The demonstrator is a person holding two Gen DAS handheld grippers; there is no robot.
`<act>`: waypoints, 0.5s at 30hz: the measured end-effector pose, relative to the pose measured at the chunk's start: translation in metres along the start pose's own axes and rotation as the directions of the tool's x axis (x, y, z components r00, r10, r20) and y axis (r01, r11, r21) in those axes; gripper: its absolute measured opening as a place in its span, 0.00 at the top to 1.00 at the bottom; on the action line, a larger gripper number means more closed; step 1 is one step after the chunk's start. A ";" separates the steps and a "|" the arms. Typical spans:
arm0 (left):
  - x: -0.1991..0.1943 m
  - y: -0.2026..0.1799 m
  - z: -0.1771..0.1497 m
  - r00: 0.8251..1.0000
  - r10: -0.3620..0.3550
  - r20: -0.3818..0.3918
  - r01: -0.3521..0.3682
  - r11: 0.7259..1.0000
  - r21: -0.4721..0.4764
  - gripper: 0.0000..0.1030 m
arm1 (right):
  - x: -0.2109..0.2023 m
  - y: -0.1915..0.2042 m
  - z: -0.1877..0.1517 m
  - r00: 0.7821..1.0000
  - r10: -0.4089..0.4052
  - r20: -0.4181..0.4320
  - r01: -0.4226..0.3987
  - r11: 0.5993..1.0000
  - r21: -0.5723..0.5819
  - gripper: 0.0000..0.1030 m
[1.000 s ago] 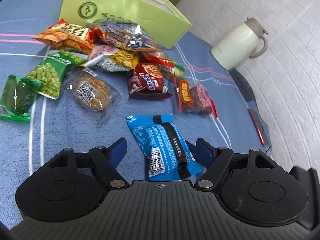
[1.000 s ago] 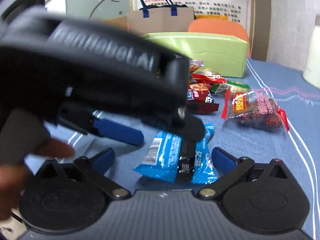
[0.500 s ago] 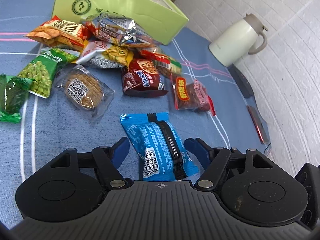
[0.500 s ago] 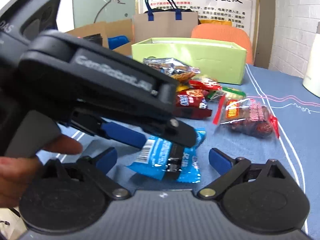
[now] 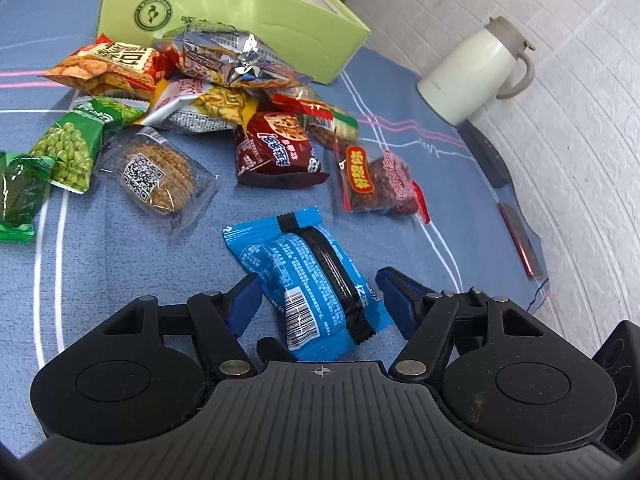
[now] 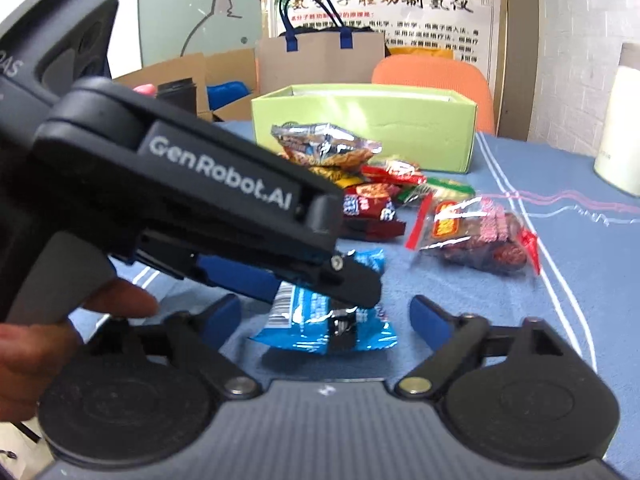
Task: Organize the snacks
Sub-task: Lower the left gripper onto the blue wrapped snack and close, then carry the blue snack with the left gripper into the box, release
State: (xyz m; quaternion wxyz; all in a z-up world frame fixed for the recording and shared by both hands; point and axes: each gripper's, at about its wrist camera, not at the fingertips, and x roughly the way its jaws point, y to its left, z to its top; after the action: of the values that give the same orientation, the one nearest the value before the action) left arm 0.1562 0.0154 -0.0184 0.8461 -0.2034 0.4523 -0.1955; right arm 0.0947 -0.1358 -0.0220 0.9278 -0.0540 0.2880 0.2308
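A blue snack packet (image 5: 312, 280) with a black stripe lies flat on the blue tablecloth. My left gripper (image 5: 320, 292) straddles it from above, jaws closing, with a blue fingertip close at each side and no clear pressing. In the right wrist view the same packet (image 6: 320, 320) lies between the fingers of my right gripper (image 6: 328, 316), whose jaws are also closing but stand well apart from it. The left gripper's black body (image 6: 180, 200) crosses that view and hides the packet's top. An open green box (image 5: 240, 28) stands beyond the snack pile.
Beyond the packet lie a red date bag (image 5: 376, 184), a brown cookie packet (image 5: 276, 152), a clear-wrapped cake (image 5: 156, 176), green pea packets (image 5: 68, 152) and several piled bags. A cream jug (image 5: 468, 76) stands far right near the table edge. A hand (image 6: 40, 340) holds the left gripper.
Both grippers' jaws have narrowed around the blue packet. The packet has stayed on the cloth, and neither gripper has shifted much.
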 end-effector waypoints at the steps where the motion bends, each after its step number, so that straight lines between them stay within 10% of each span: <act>1: 0.001 -0.001 0.000 1.000 0.002 0.003 -0.002 1.000 0.002 0.50 | 0.003 -0.003 0.001 1.000 0.009 -0.005 -0.009 1.000 0.005 0.11; 3: 0.003 -0.003 -0.001 1.000 0.003 0.008 -0.003 1.000 0.008 0.51 | 0.009 -0.005 -0.002 0.999 0.028 -0.027 -0.027 0.999 0.021 0.15; 5: 0.005 -0.005 -0.002 1.000 0.009 0.001 -0.009 1.000 0.026 0.83 | 0.007 0.001 -0.006 1.000 0.004 -0.007 -0.005 1.000 -0.025 0.27; 15: -0.021 -0.027 0.029 0.992 -0.090 0.091 0.086 0.995 0.054 0.90 | -0.018 -0.011 0.041 0.994 -0.041 0.097 0.047 0.997 -0.059 0.27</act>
State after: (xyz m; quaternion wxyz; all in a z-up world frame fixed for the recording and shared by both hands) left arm 0.1663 0.0090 0.0249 0.8616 -0.2110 0.3979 -0.2341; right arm 0.1076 -0.1426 0.0214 0.9434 -0.0775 0.2349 0.2211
